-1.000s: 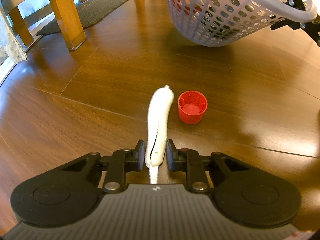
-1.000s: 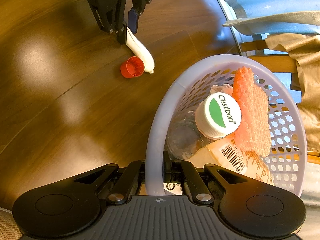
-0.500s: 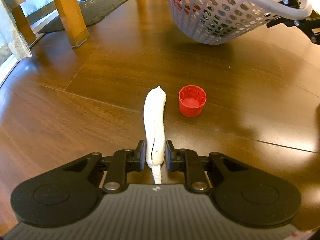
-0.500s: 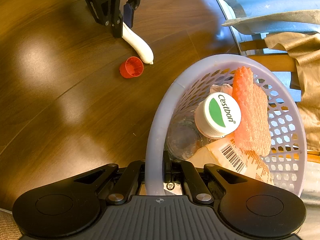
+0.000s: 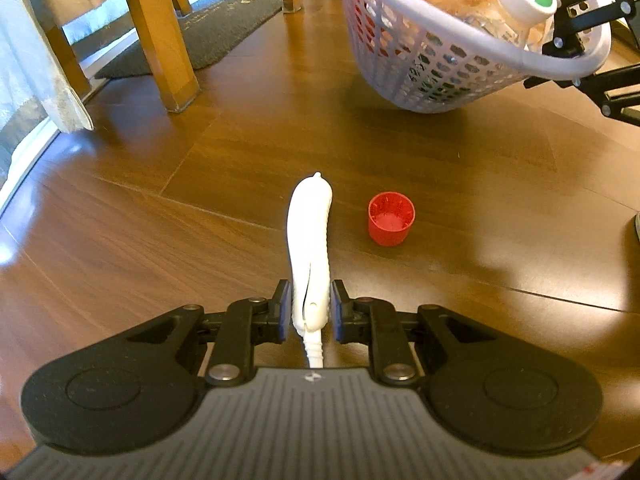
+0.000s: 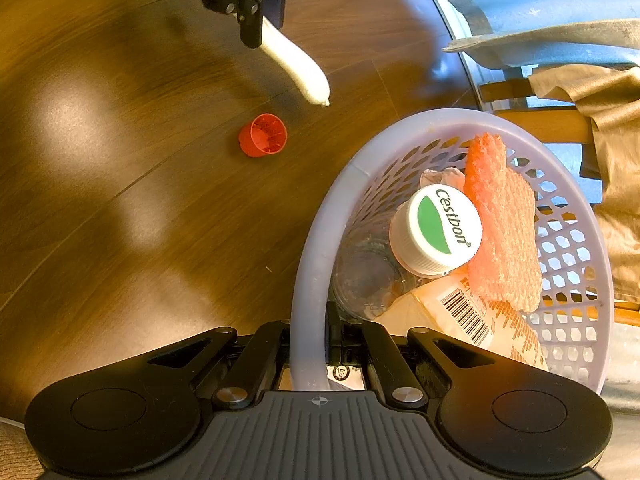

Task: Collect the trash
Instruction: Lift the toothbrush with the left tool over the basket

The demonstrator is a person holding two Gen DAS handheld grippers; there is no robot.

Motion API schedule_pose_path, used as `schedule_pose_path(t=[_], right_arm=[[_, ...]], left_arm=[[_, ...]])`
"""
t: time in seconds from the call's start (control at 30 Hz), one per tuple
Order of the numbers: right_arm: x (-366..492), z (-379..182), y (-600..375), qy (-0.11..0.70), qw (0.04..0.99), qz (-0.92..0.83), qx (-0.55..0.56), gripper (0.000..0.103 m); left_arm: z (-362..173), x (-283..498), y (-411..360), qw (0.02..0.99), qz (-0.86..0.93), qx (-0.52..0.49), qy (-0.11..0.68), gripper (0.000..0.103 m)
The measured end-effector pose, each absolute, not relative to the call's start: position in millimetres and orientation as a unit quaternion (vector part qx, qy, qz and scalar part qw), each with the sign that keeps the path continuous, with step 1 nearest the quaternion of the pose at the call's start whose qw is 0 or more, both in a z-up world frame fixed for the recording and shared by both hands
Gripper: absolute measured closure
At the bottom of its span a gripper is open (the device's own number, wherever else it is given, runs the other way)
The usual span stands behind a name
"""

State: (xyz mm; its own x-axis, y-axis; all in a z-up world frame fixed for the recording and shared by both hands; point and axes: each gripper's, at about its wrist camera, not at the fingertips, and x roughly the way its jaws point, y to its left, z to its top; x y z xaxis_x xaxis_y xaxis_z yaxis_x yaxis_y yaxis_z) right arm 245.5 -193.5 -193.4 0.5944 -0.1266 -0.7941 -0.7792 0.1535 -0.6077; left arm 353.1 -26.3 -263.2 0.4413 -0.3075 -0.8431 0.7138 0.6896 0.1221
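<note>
White tube (image 5: 309,240) now clear of wooden floor (image 5: 160,248).

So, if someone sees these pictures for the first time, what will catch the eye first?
Probably the long white banana-shaped piece, clamped at its stem end in the left gripper above the wooden floor. Next, the small red cup alone on the floor to its right, and the white basket of trash held by the right gripper.

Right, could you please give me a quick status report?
Left gripper shut on white curved plastic piece. Right gripper shut on lavender basket rim. Red cap on floor.
</note>
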Motion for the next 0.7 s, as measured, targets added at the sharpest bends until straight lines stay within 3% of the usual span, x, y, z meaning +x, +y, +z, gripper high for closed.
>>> schedule_pose_path(t=[0.7], right_arm=[[245.2,-193.7,-193.6,0.375,0.658,0.248,-0.604,0.103]], left_arm=[[-230.8,352.3,-27.5,0.827,-0.314,0.227,0.407,0.087]])
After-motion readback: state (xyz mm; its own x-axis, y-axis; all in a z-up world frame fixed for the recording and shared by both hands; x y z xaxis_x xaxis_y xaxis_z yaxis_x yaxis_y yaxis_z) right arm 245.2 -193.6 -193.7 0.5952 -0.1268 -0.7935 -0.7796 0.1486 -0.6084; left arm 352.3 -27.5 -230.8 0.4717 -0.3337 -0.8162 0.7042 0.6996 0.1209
